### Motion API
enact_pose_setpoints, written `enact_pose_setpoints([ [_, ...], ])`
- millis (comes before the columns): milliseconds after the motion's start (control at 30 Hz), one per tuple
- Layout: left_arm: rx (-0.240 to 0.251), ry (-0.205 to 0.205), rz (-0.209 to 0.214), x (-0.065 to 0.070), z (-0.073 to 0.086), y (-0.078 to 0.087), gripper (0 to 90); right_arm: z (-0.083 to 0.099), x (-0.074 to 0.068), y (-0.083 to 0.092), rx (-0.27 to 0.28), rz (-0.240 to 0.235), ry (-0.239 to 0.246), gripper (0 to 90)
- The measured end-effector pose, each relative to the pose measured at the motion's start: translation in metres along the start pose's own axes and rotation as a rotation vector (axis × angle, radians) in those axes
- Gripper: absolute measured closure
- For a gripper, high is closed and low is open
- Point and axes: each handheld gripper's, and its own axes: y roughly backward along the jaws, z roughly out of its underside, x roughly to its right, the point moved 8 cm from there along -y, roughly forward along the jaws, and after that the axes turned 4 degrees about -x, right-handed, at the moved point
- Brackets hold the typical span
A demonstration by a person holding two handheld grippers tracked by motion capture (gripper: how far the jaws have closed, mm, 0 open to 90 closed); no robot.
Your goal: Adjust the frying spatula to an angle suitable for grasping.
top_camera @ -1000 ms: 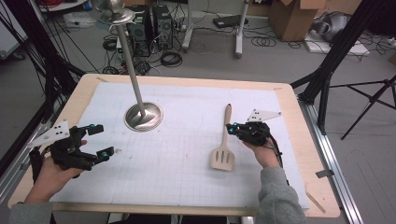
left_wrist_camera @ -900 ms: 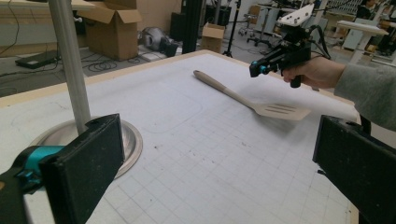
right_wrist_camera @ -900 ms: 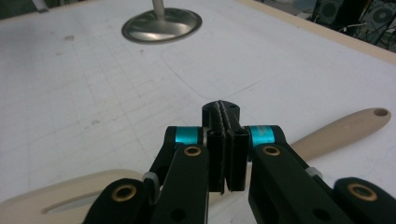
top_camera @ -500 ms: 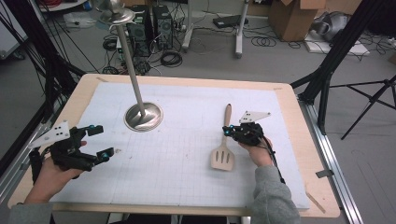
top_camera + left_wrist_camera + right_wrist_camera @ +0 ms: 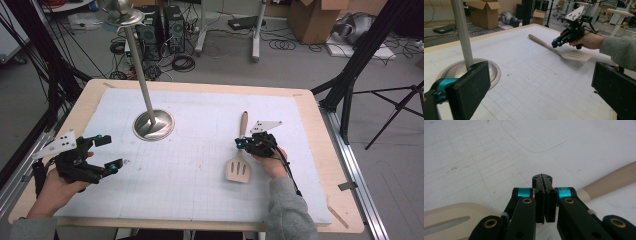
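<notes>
A pale wooden slotted spatula (image 5: 238, 169) lies on the white gridded mat (image 5: 200, 165), handle pointing away from me. My right gripper (image 5: 241, 144) is shut, its black jaws pressed flat together with nothing between them. It hovers just over the spatula's neck, which passes below the tips in the right gripper view (image 5: 542, 178); whether it touches I cannot tell. The blade (image 5: 449, 217) shows at lower left there. My left gripper (image 5: 110, 151) rests at the table's left with its jaws wide open and empty; its own view (image 5: 541, 100) faces the spatula (image 5: 576, 55).
A metal stand with a round base (image 5: 153, 125) and a tall thin pole (image 5: 140, 70) is at the mat's back left. The wooden table edge (image 5: 345, 200) frames the mat. Cables, boxes and tripod legs lie on the floor beyond.
My right gripper has sunk a little and shifted left toward the spatula's neck, still shut. The left gripper and the spatula have stayed where they were.
</notes>
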Motion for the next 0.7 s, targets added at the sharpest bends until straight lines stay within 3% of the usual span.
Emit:
enact_pose_setpoints([
  [400,-0.009,0.010,-0.012,-0.004,0.004,0.002,2.5,0.008,0.000,-0.010,-0.058,-0.001,-0.008,89.8],
  [700,-0.015,0.020,-0.015,-0.006,0.007,0.003,2.5,0.010,-0.001,-0.010,-0.071,-0.012,-0.017,90.0],
])
